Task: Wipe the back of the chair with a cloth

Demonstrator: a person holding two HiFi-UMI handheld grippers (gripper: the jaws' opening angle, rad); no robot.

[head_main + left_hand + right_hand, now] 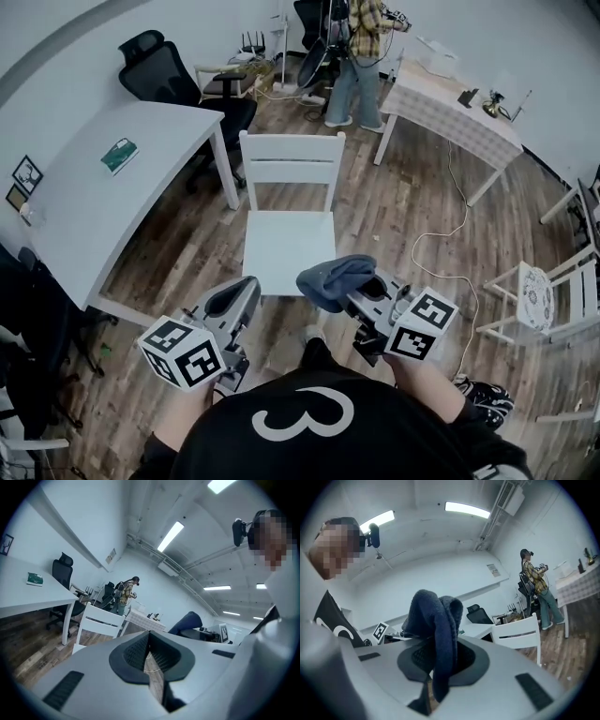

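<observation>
A white wooden chair (288, 202) stands on the wood floor ahead of me, its slatted back (292, 167) on the far side, and shows too as the chair (98, 620) and the chair (518, 629). My right gripper (349, 284) is shut on a dark blue cloth (334, 278), held above the seat's near right corner; the cloth (436, 634) bulges up out of the jaws. My left gripper (234, 298) hovers by the seat's near left corner, shut with nothing in it (149, 656).
A white table (103, 192) with a green book (119, 155) stands to the left, a black office chair (178, 80) behind it. A person (361, 52) stands beyond by a clothed table (459, 112). A cable (450, 248) runs across the floor. Another white chair (553, 295) is at right.
</observation>
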